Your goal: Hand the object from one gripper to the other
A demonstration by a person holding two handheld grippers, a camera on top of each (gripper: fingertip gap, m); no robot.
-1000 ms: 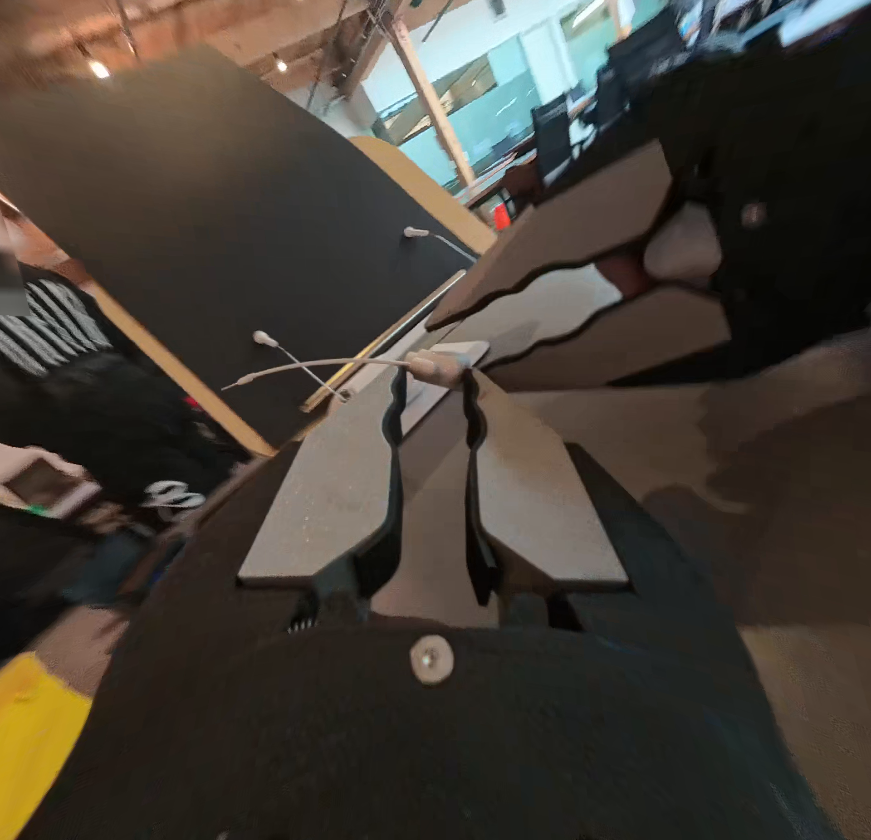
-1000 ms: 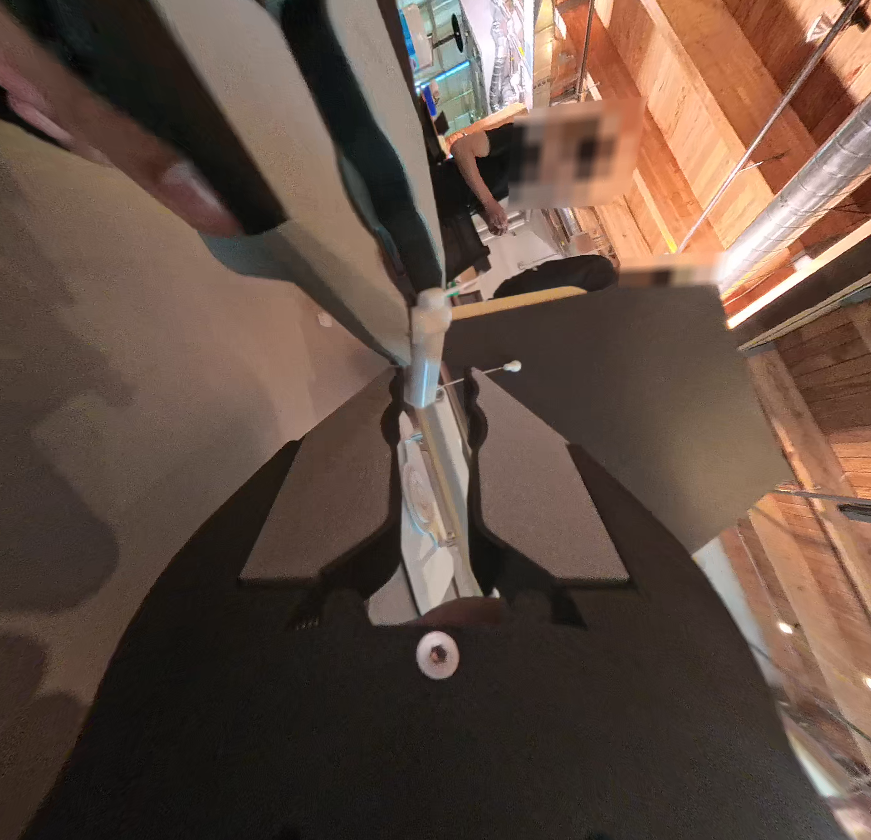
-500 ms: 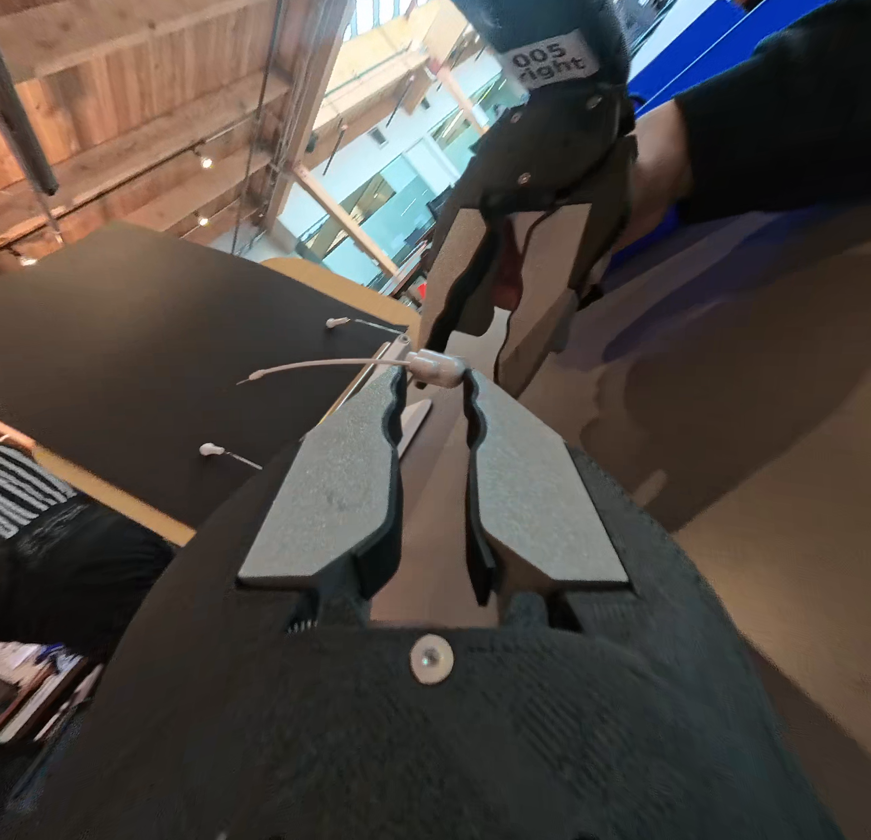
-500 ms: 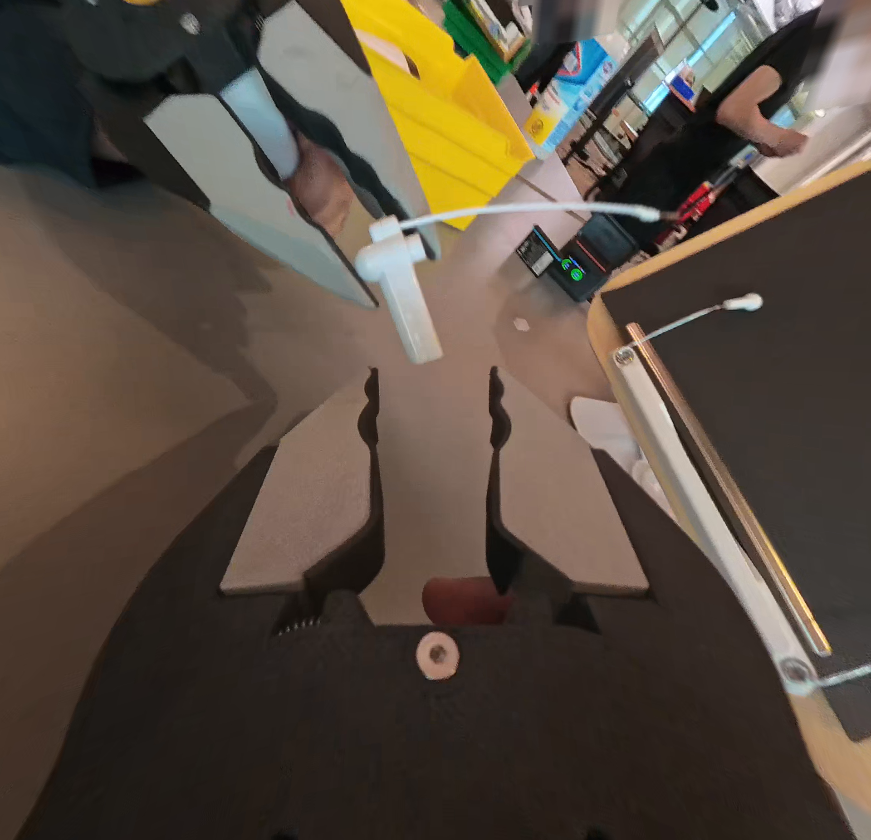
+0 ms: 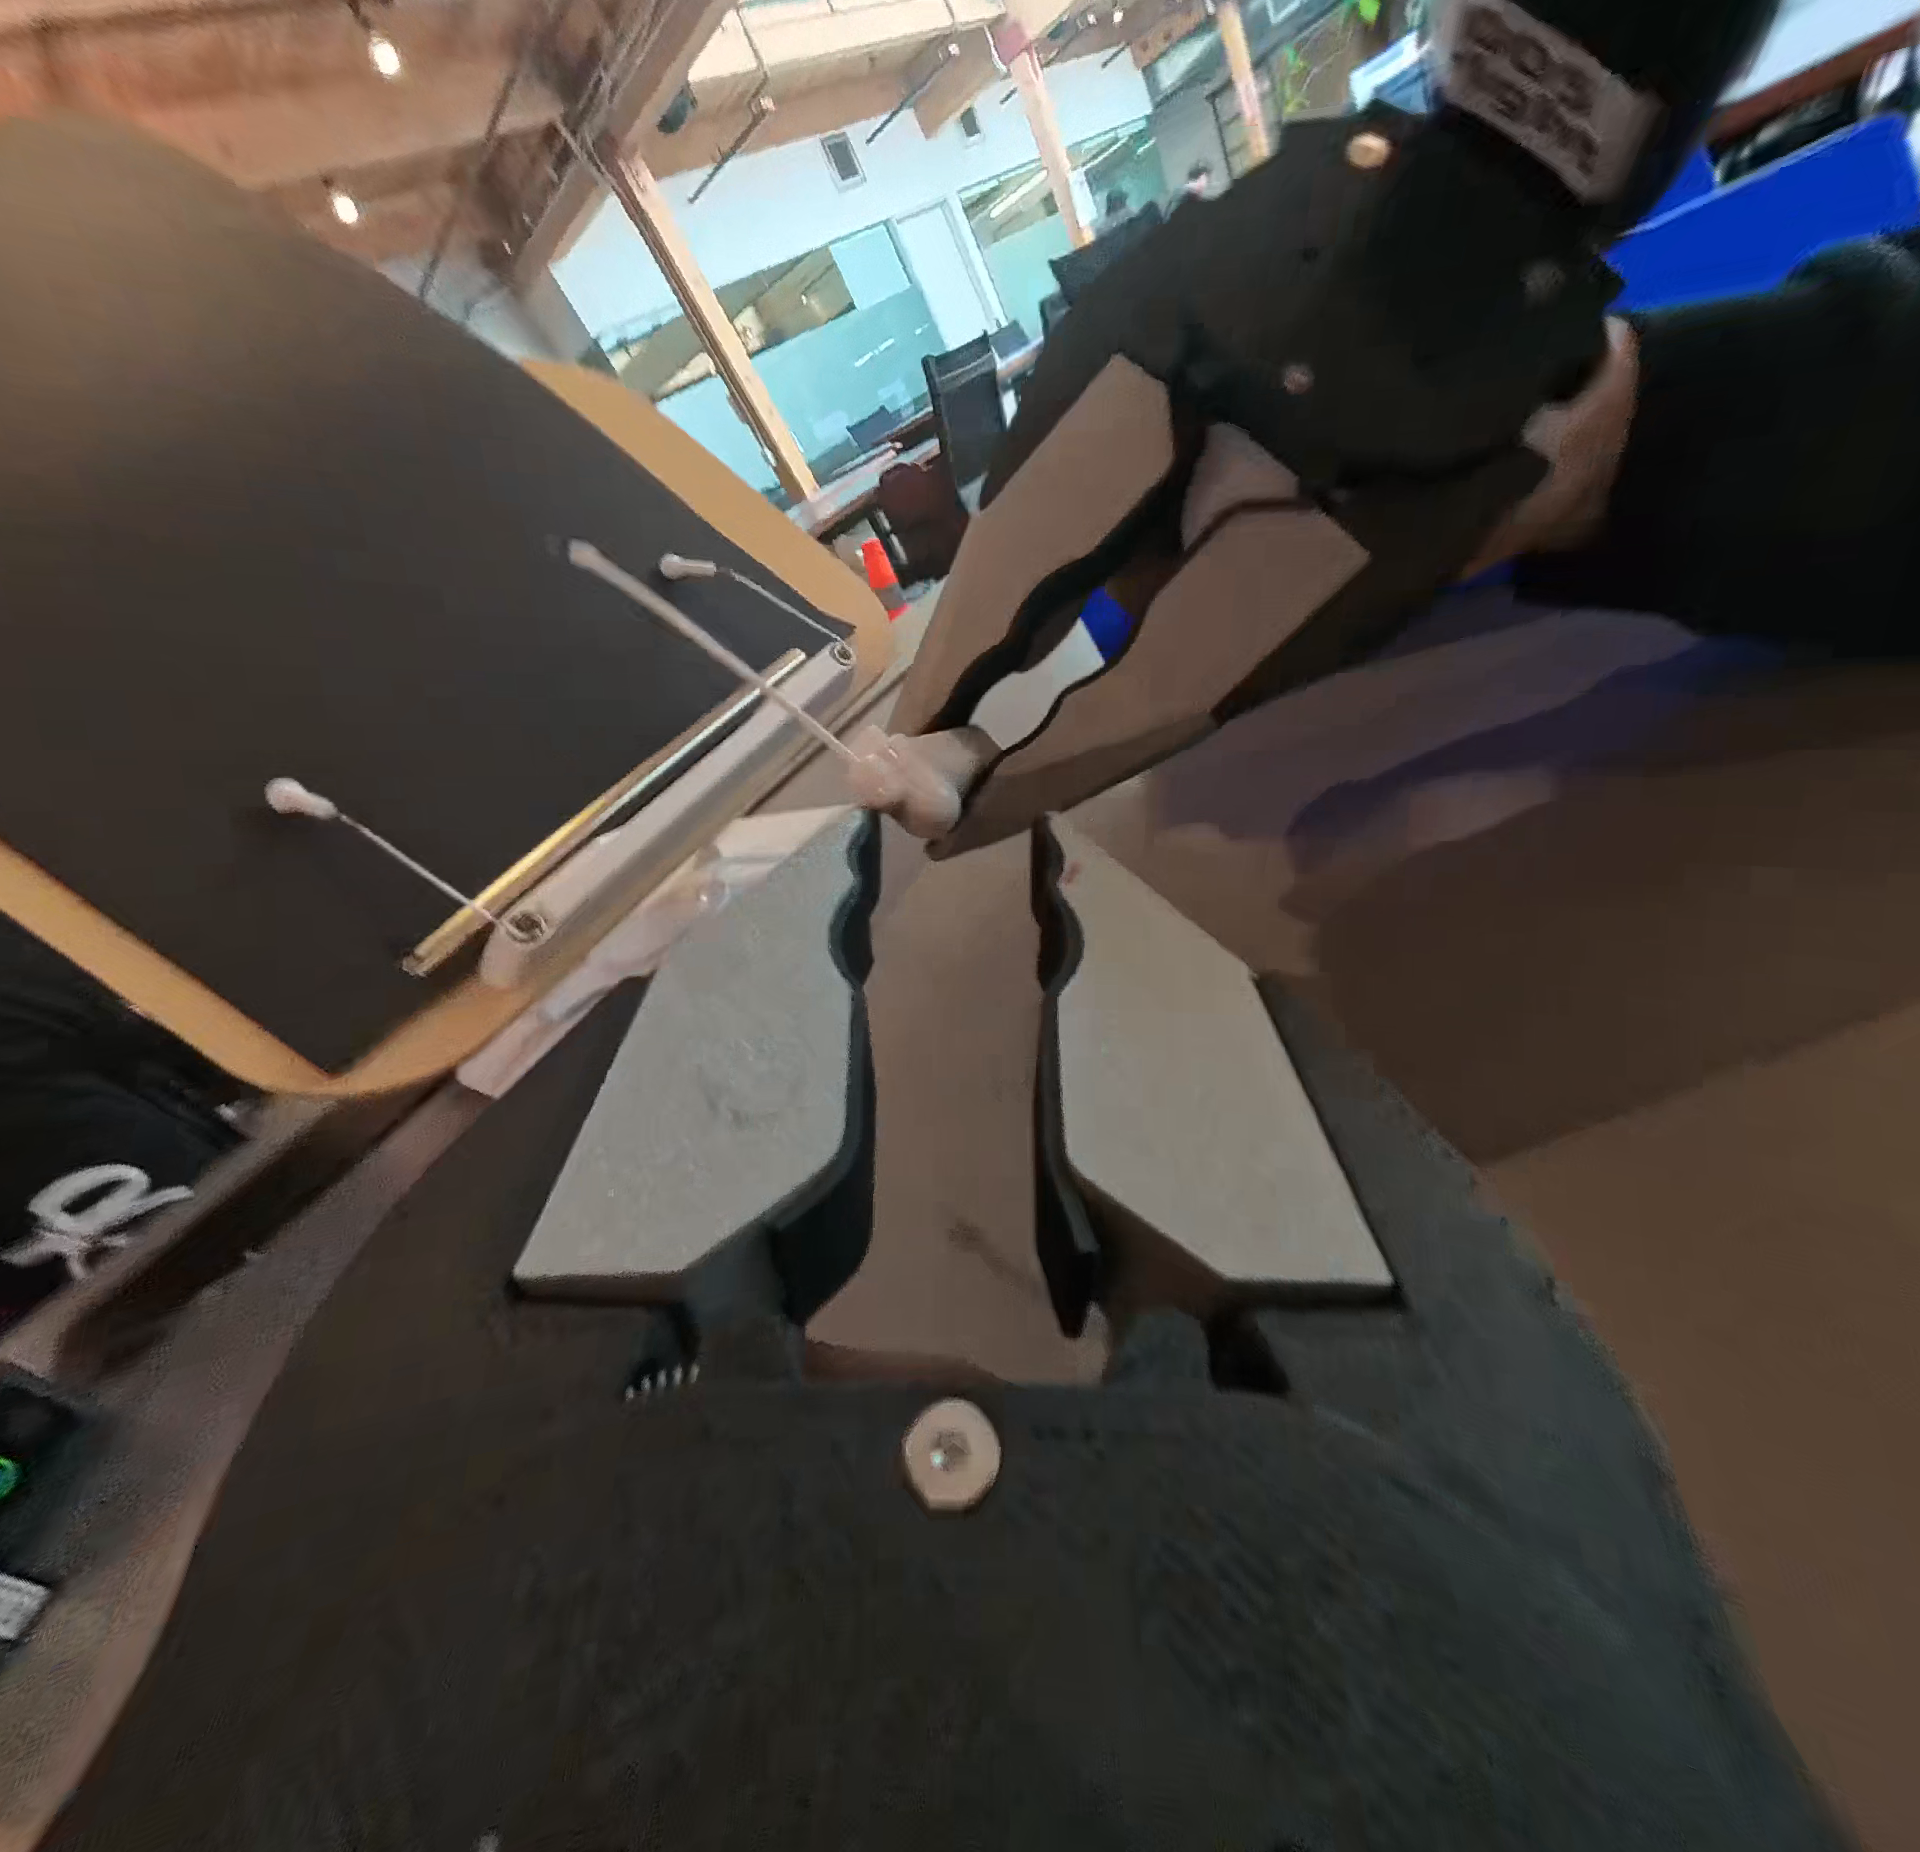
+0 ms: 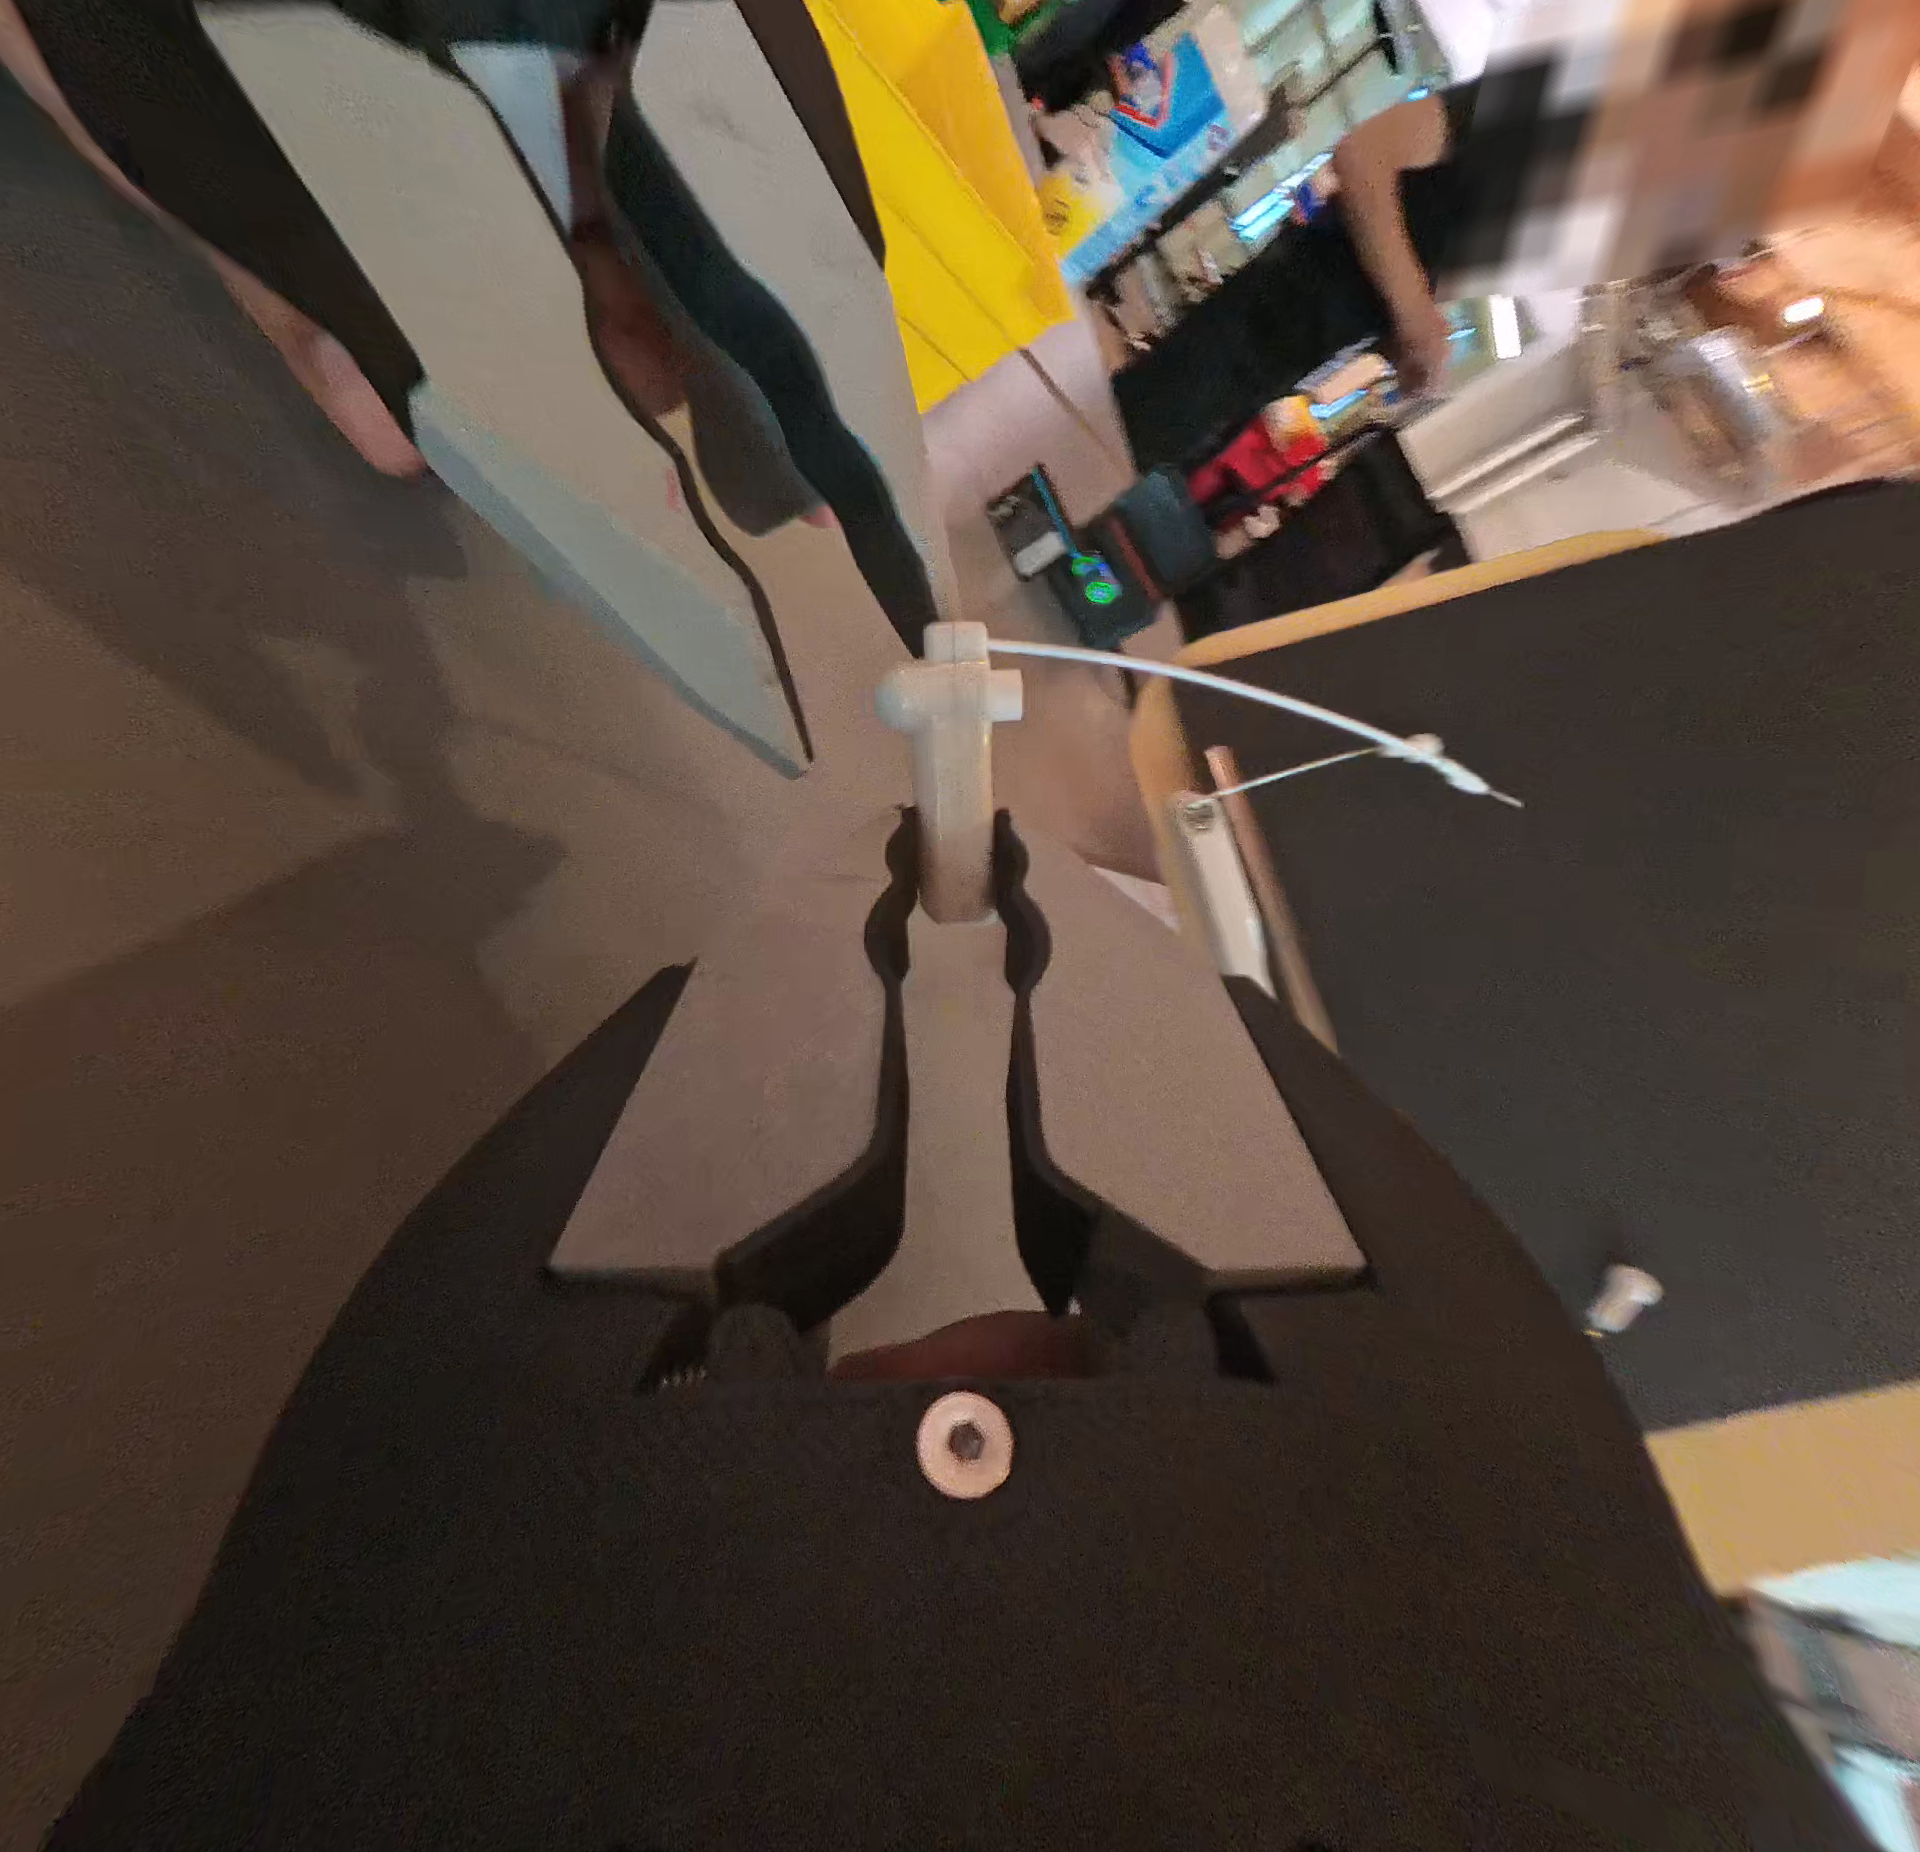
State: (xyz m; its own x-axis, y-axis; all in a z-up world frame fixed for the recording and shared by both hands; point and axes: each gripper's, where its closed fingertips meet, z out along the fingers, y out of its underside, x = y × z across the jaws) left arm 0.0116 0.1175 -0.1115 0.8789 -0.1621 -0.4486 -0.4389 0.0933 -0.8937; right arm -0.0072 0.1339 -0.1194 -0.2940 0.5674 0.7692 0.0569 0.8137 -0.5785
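The object is a small white T-shaped plastic piece (image 6: 951, 732) with a long thin white stem. My right gripper (image 6: 951, 867) is shut on its lower end, and the stem curves off to the right. In the left wrist view the piece (image 5: 914, 784) sits just beyond my left gripper (image 5: 954, 846), whose jaws stand apart with nothing between them. The right gripper (image 5: 951, 815) comes in from the upper right and pinches the piece there. In the right wrist view the left gripper (image 6: 873, 690) hangs at upper left, with one fingertip close beside the piece's top.
A black board with a tan rim (image 5: 312, 555) stands at left and carries a metal rail (image 5: 644, 826) with thin white-tipped rods. It also shows at right (image 6: 1610, 919). A yellow bin (image 6: 956, 192) and a person (image 6: 1382, 244) are behind. Brown floor lies below. The grippers are tip to tip, or close to it.
The left gripper held the white piece before and has let it go. The right gripper, open half a second ago, has closed on the piece's lower end. Both views have swung.
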